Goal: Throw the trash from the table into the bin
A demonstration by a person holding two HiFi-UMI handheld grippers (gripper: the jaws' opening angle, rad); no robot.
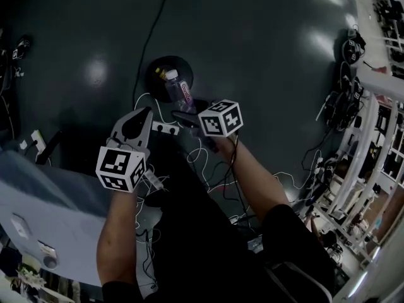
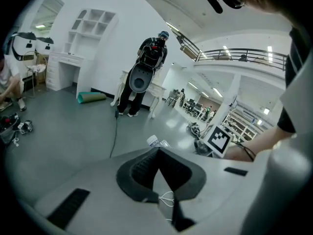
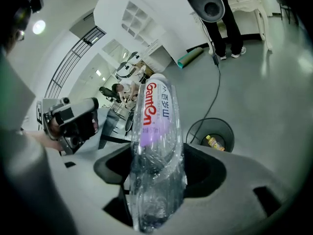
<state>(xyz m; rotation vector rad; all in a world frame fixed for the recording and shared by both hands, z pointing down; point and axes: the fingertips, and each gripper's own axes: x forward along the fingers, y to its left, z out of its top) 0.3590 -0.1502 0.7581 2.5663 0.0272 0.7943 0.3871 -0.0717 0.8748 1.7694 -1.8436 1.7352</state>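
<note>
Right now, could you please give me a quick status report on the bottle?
Left gripper shut, empty. Right gripper shut on clear bottle, bin just beyond. Bin mouth unobstructed.

The clear plastic bottle (image 3: pixel 155 146) carries the only legible print: on its label (image 3: pixel 154 112), large red letters run lengthwise and read roughly "GamOn". Blue Korean characters stand beside them; I cannot read them with certainty. The fine print on the purple band below is too small. One marker cube (image 1: pixel 221 118) and the second marker cube (image 1: pixel 121 168) show black-and-white square codes, no letters.
</note>
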